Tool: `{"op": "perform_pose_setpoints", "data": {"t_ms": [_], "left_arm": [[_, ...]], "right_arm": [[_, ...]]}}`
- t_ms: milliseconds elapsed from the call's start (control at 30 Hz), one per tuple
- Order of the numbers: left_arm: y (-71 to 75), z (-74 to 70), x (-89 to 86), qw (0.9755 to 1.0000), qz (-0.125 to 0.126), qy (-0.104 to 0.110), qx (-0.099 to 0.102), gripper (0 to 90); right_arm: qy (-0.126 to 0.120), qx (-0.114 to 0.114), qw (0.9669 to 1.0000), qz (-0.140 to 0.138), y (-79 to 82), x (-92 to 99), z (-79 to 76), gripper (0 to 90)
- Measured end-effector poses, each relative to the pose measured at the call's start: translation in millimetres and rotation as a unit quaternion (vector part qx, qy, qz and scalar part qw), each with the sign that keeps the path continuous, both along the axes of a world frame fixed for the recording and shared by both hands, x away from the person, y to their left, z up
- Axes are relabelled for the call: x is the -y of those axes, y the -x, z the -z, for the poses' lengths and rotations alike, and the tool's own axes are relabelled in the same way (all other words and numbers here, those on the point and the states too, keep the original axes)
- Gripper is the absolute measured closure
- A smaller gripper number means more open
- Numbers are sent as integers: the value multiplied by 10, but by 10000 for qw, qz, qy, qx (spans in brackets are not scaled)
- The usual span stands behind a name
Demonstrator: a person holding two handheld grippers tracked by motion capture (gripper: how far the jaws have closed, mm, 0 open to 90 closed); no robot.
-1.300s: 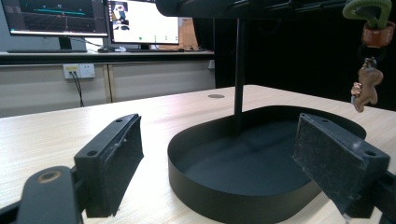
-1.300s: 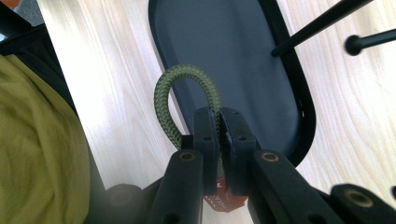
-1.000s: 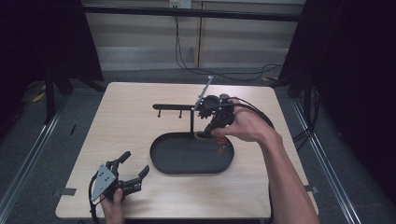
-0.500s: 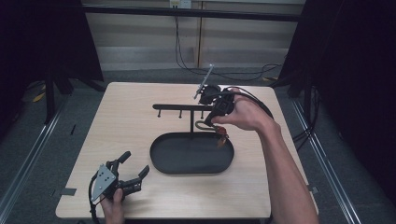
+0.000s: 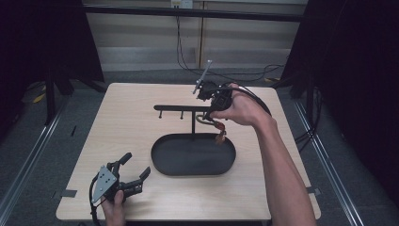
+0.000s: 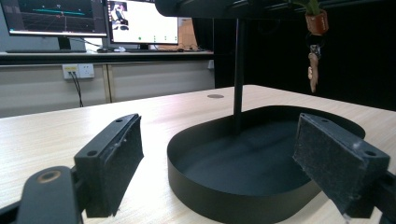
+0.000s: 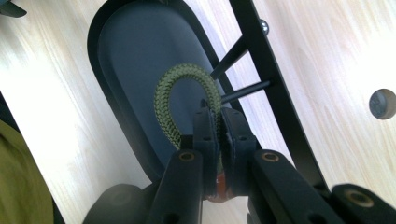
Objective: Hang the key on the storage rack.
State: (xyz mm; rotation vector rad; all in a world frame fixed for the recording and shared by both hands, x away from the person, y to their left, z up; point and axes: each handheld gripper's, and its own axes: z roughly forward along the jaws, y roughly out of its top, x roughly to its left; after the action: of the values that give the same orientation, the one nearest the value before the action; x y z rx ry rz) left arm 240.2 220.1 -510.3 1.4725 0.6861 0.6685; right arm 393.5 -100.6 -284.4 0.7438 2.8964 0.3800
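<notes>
A dark room with black curtains surrounds a pale wooden table (image 5: 141,117) filling the middle of the high view. At the table's centre sits a black oval tray (image 5: 162,162) with a thin upright post carrying a hook rail (image 5: 181,108) across its top. At the lower left of the frame, the left hand-held gripper (image 5: 135,170) rests on the table with its jaws spread wide and nothing between them. Right of centre, the right hand-held gripper (image 5: 212,115) is clenched on a keyring (image 5: 217,128) at the rail's right end, above the tray. Its green braided cord loop (image 7: 182,100) arches out from the closed jaws; a brown tab and small charm (image 6: 313,70) dangle below. The keyring looks light and floppy, the cord soft; pinching the cord just above the tab seems the firmest hold.
</notes>
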Motion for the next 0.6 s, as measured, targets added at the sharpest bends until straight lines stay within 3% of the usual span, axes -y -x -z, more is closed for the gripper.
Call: {"op": "perform_pose_setpoints", "data": {"t_ms": [300, 600], "left_arm": [[0, 1, 14, 10000, -11, 97, -11, 155], [1, 0, 6, 10000, 6, 33, -5, 155]], "right_arm": [[101, 61, 9999, -5, -61, -53, 3, 850], [59, 68, 9999, 47, -121, -44, 12, 846]]}}
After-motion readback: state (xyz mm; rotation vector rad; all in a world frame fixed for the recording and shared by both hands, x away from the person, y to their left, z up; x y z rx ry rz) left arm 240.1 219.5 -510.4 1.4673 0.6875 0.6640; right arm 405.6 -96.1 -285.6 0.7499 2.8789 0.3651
